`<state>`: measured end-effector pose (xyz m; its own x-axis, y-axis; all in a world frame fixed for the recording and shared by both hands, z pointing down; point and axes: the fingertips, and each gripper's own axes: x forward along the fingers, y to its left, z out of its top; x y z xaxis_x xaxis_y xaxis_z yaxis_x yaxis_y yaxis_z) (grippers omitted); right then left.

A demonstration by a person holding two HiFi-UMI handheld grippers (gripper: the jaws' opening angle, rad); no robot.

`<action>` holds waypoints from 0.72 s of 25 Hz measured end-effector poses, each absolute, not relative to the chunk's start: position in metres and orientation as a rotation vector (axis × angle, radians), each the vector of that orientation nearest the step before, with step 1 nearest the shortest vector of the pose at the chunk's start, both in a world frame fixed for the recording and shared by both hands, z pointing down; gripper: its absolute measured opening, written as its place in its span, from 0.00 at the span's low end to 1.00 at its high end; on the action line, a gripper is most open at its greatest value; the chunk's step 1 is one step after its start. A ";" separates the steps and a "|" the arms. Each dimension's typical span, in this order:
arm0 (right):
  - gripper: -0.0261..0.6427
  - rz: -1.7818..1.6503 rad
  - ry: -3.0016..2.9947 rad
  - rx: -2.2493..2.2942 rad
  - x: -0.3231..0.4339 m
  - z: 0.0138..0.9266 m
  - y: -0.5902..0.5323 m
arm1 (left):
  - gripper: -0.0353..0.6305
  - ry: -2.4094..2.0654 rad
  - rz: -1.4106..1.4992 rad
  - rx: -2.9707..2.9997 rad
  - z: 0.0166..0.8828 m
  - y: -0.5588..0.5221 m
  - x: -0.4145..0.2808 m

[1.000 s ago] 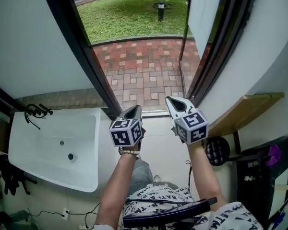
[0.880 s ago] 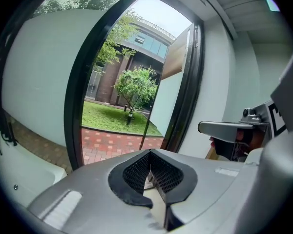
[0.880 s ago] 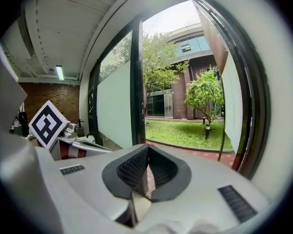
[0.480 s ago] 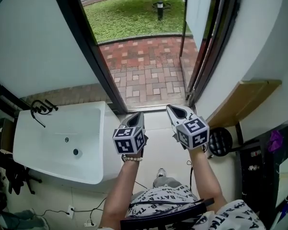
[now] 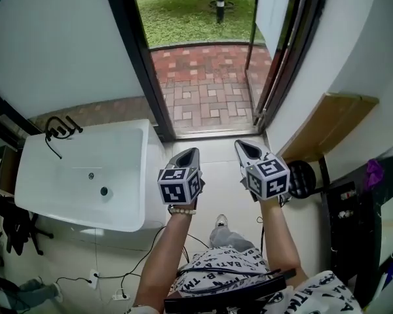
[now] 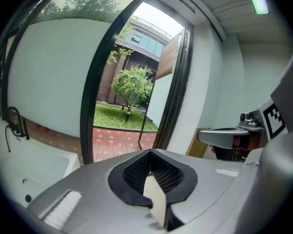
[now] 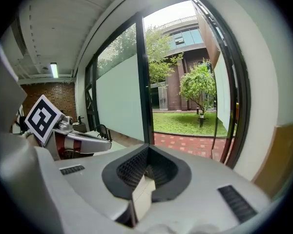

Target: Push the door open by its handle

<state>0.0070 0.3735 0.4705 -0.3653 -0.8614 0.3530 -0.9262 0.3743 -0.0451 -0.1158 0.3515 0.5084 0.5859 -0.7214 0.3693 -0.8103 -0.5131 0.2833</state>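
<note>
A person's 2 hand-held grippers are levelled at an open doorway. In the head view the left gripper (image 5: 187, 154) and the right gripper (image 5: 249, 148) sit side by side, a little apart, above a pale floor, each with its marker cube towards the camera and its nose aimed at the threshold (image 5: 216, 136).

In its own view, the left gripper (image 6: 150, 151) has its jaws closed together, the black mesh pads meeting in a V with nothing between them. The right gripper (image 7: 147, 147) is the same in its view, jaws together and empty.

The door (image 5: 275, 12), a pale panel in a dark frame, stands swung outward on the right side of the opening, well ahead of both grippers and touching neither. From the left gripper view the door (image 6: 161, 96) lies ahead and slightly right of the jaws. From the right gripper view the door (image 7: 220, 96) lies ahead and to the right. Its handle cannot be made out in any view.

Beyond the threshold are a red brick patio (image 5: 209, 84), a lawn (image 5: 196, 15) and a small tree (image 6: 132, 84). A white sink (image 5: 59, 175) lies to the left of the left gripper and a wooden shelf (image 5: 331, 126) to the right of the right gripper.
</note>
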 end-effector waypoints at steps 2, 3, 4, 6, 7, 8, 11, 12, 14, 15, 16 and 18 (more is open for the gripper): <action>0.04 0.361 -2.360 1.625 0.007 0.471 0.386 | 0.03 -1.225 0.284 2.395 0.509 0.361 -0.121; 0.04 0.372 -2.359 1.643 0.006 0.471 0.393 | 0.03 -1.226 0.283 2.396 0.509 0.365 -0.124; 0.04 0.380 -2.358 1.656 0.006 0.471 0.400 | 0.03 -1.224 0.283 2.397 0.509 0.370 -0.127; 0.04 0.385 -2.357 1.679 0.007 0.469 0.412 | 0.03 -1.213 0.270 2.399 0.507 0.378 -0.130; 0.04 0.384 -2.358 1.689 0.008 0.467 0.415 | 0.03 -1.207 0.262 2.401 0.505 0.380 -0.130; 0.04 0.381 -2.359 1.698 0.009 0.465 0.418 | 0.03 -1.203 0.257 2.403 0.503 0.381 -0.130; 0.04 0.368 -2.354 1.715 0.010 0.459 0.419 | 0.03 -1.198 0.254 2.414 0.497 0.381 -0.129; 0.04 0.366 -2.352 1.717 0.010 0.458 0.420 | 0.03 -1.199 0.252 2.420 0.494 0.381 -0.129; 0.04 0.371 -2.355 1.713 0.009 0.459 0.422 | 0.03 -1.202 0.246 2.431 0.489 0.381 -0.129; 0.04 0.374 -2.356 1.710 0.008 0.461 0.424 | 0.03 -1.202 0.242 2.434 0.489 0.382 -0.128; 0.04 0.375 -2.357 1.708 0.008 0.462 0.426 | 0.03 -1.201 0.240 2.436 0.489 0.384 -0.127; 0.04 0.370 -2.358 1.707 0.009 0.465 0.429 | 0.03 -1.200 0.234 2.437 0.492 0.387 -0.125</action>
<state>0.0094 0.4289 0.4648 -0.3091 -0.8988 0.3108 -0.9508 0.2992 -0.0805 -0.1253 0.3865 0.4917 0.6151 -0.7185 0.3248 -0.7879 -0.5442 0.2882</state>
